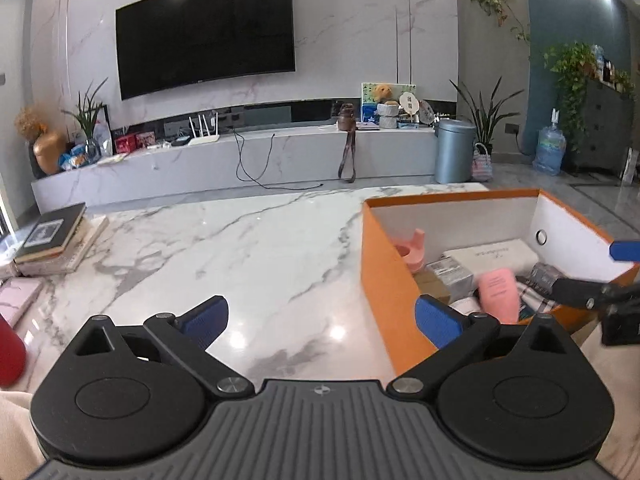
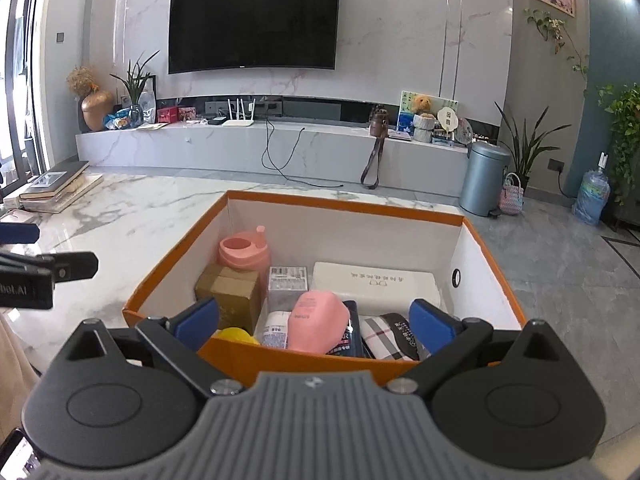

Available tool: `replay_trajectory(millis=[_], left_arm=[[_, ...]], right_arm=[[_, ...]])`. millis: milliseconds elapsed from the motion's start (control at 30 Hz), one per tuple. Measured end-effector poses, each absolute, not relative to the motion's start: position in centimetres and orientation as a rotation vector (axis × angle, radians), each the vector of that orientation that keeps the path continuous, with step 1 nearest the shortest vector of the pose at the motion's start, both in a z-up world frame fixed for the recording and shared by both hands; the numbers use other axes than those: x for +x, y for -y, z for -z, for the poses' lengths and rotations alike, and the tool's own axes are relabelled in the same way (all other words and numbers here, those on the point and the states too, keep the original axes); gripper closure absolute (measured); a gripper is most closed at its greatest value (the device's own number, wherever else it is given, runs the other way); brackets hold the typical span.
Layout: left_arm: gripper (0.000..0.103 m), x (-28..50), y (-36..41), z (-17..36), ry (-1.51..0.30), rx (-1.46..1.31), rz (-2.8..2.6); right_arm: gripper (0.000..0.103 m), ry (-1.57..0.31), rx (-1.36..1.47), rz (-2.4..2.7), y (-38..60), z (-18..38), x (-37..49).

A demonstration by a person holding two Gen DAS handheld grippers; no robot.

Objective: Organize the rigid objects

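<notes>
Both grippers' jaws stand spread and empty. Right gripper [image 2: 314, 322] hangs over the orange box [image 2: 494, 268]; a pink bottle [image 2: 316, 326] lies between its jaws, untouched, among cartons. Left gripper [image 1: 320, 320] frames bare marble desk [image 1: 240, 248], the box beside its right jaw. Books [image 1: 56, 236] sit far left; beyond, a television [image 1: 206, 32].

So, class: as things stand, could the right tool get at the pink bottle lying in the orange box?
Probably yes. The right tool is open and empty, the pink bottle lies on top, and the orange box has no lid.
</notes>
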State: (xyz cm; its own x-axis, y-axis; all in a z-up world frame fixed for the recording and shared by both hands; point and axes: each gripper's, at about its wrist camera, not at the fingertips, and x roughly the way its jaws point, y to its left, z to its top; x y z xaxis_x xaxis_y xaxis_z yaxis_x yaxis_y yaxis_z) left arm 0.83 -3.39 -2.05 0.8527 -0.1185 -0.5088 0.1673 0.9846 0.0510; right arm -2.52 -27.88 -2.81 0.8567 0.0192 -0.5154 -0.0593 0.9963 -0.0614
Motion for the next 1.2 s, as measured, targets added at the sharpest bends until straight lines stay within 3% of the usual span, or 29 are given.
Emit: replay_trajectory(millis=[1200], left_arm=[[0.0,0.42,3.66,2.32,-0.583,0.115,0.153]], right_arm=[[0.003,-0.587,-0.075,-0.027,27.72,3.35,-1.68]])
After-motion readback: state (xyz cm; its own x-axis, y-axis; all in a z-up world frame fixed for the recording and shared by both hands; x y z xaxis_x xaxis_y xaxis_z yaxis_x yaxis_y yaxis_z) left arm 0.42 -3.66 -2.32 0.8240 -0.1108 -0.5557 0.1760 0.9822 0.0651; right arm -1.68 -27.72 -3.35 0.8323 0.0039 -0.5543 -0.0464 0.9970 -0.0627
